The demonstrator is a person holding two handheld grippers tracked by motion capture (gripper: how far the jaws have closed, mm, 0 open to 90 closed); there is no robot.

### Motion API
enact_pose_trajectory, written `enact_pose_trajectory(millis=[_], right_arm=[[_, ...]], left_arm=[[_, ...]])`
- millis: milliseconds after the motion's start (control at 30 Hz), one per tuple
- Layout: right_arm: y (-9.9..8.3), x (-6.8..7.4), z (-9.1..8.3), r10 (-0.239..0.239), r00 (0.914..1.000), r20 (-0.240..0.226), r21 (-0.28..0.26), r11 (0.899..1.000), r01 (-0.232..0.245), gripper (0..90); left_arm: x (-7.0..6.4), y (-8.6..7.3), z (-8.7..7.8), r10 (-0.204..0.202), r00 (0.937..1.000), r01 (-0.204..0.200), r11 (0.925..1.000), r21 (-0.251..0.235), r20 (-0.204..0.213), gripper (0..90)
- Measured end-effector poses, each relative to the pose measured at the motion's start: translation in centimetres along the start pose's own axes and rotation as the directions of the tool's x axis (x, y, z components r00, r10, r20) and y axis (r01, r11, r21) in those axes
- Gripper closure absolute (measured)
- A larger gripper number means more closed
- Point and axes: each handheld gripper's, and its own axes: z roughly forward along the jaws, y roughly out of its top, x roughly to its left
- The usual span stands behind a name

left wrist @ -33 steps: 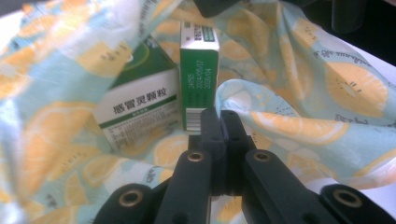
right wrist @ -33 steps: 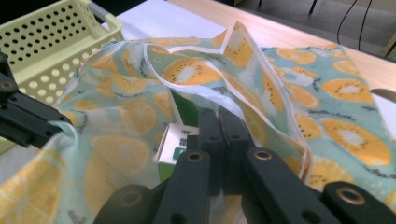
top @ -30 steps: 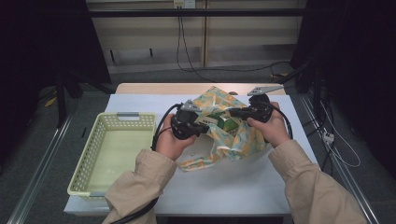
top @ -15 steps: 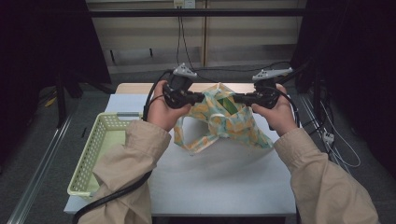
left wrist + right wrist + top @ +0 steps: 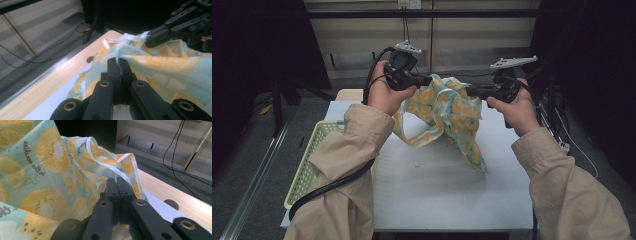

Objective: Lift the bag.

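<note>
The white worktop (image 5: pixel 452 195) carries a pale green basket (image 5: pixel 310 160) at its 9 o'clock edge. Above the worktop's 12 o'clock half hangs the lemon-print cloth (image 5: pixel 447 112), its lower tail touching the surface. The left tongs (image 5: pixel 428 80) are clamped on the cloth's upper edge at 10 o'clock, jaws pressed together; the right tongs (image 5: pixel 468 90) are clamped on its white-hemmed edge at 2 o'clock.

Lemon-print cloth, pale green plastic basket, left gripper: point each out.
Lemon-print cloth (image 5: pixel 447 107): high view, on its hanging middle fold.
Pale green plastic basket (image 5: pixel 307 165): high view, on its near side wall.
Left gripper (image 5: pixel 119 65): left gripper view, between its fingertips.
</note>
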Motion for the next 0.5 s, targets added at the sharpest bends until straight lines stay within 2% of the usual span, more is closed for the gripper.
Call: enact_pose_trajectory(millis=[233, 400, 433, 500], right_arm=[[-0.7, 1.3, 1.9, 0.002, 0.9989, -0.048, 0.024, 1.000, -0.001, 90.0], [-0.7, 2.6, 3.0, -0.010, 0.9967, -0.080, 0.036, 0.999, 0.012, 90.0], [-0.7, 2.9, 3.3, -0.013, 0.9962, -0.086, 0.041, 0.999, 0.016, 90.0], [-0.7, 3.5, 3.7, -0.018, 0.9952, -0.096, 0.047, 0.999, 0.022, 89.7]], left_arm=[[0.4, -2.2, -0.2, -0.050, 0.9979, 0.049, 0.9983, 0.031, 0.040, 90.0], [0.7, -3.8, -0.7, -0.058, 0.9974, 0.055, 0.9971, 0.053, 0.044, 89.4], [0.7, -4.2, -0.8, -0.060, 0.9972, 0.058, 0.9970, 0.052, 0.043, 88.8], [0.9, -4.9, -1.0, -0.089, 0.9949, 0.087, 0.9952, 0.043, 0.047, 83.5]])
